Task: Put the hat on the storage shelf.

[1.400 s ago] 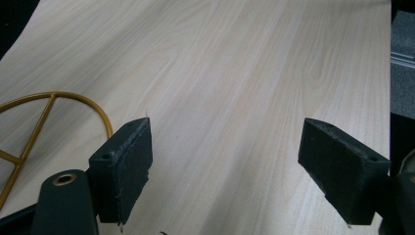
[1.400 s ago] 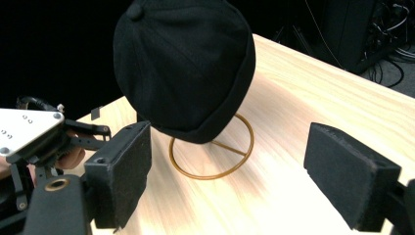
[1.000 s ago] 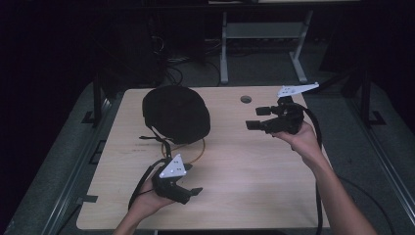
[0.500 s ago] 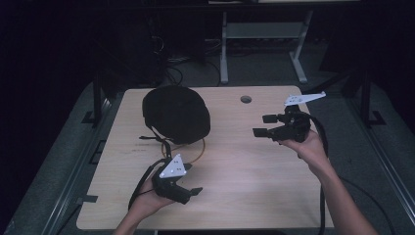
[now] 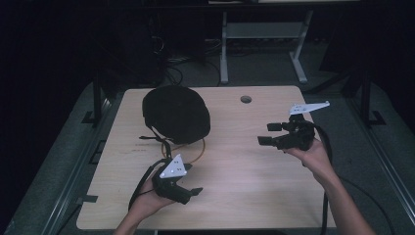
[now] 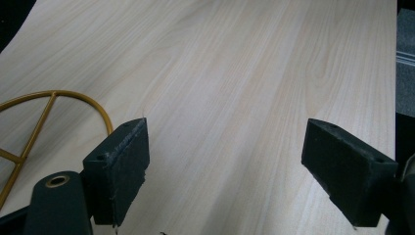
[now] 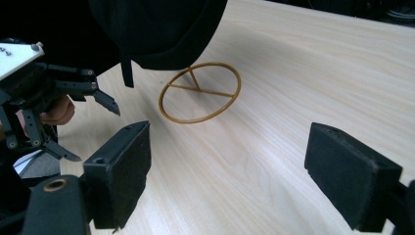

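Nearest us, at the front edge of the pale wooden counter (image 5: pixel 244 196), we hold the left tongs (image 5: pixel 188 192) released and empty, low over bare wood. Farther up on the right, our right tongs (image 5: pixel 268 133) hang above the counter, spread wide with nothing between them. Beyond both, near the counter's middle, a gold wire ring (image 7: pixel 200 92) lies flat, partly tucked under a black helmet (image 5: pixel 175 113) resting behind it.

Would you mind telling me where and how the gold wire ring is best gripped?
I'd grip the gold ring on its open rim arc, the side facing away from the black cap, which overhangs the far edge. It lies flat and thin, so probably come steeply from above with the right gripper, its jaws straddling the wire between spokes.
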`<move>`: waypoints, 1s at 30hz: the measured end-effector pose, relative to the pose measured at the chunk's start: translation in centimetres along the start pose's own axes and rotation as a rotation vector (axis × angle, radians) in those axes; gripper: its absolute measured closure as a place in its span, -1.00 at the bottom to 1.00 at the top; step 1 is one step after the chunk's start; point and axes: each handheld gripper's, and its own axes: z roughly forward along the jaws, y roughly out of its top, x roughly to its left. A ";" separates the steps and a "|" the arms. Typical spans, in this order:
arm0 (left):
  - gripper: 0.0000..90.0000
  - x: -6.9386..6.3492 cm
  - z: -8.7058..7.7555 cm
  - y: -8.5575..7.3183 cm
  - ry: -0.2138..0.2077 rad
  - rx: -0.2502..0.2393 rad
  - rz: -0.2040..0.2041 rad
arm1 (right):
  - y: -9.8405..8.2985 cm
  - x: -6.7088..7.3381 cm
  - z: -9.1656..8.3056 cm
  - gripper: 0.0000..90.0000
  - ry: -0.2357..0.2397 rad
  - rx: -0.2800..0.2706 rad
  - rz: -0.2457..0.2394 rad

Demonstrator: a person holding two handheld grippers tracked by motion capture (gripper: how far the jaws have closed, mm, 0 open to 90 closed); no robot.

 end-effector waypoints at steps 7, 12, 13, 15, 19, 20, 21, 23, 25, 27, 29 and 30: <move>-0.60 0.0 0.0 0.0 0.000 0.001 -0.002 | -1.3 -0.4 -0.1 -0.63 -0.005 0.010 0.013; -0.60 0.1 -0.1 0.0 0.000 0.005 0.001 | -2.2 -0.6 -0.3 -0.64 -0.007 0.022 0.027; -0.60 0.1 -0.1 0.0 0.000 0.006 0.001 | -2.4 -0.5 -0.4 -0.64 -0.008 0.016 0.032; -0.60 0.0 -0.1 -0.1 -0.001 0.006 -0.006 | -3.0 -0.6 -0.6 -0.64 -0.008 0.014 0.035; -0.61 0.0 0.0 -0.1 -0.002 0.006 -0.006 | -3.7 -0.7 -0.7 -0.64 -0.008 0.016 0.040; -0.60 0.0 0.0 -0.1 -0.002 0.007 -0.006 | -3.9 -0.7 -0.7 -0.64 -0.009 0.016 0.042; -0.60 0.0 0.0 -0.1 -0.003 0.007 -0.006 | -4.3 -0.8 -0.8 -0.64 -0.011 0.016 0.051; -0.60 0.0 0.0 -0.1 -0.003 0.007 -0.007 | -4.4 -0.8 -0.9 -0.64 -0.010 0.017 0.053; -0.60 0.0 0.0 -0.1 -0.003 0.011 -0.003 | -4.8 -0.9 -1.0 -0.64 -0.012 0.018 0.059; -0.60 0.0 0.0 -0.1 -0.002 0.012 -0.003 | -5.2 -0.9 -1.3 -0.64 -0.013 0.016 0.060; -0.60 0.0 0.0 -0.1 -0.002 0.013 -0.002 | -5.4 -0.9 -1.3 -0.64 -0.015 0.017 0.062; -0.61 0.0 0.0 -0.1 -0.002 0.011 -0.003 | -5.5 -0.9 -1.4 -0.64 -0.017 0.017 0.061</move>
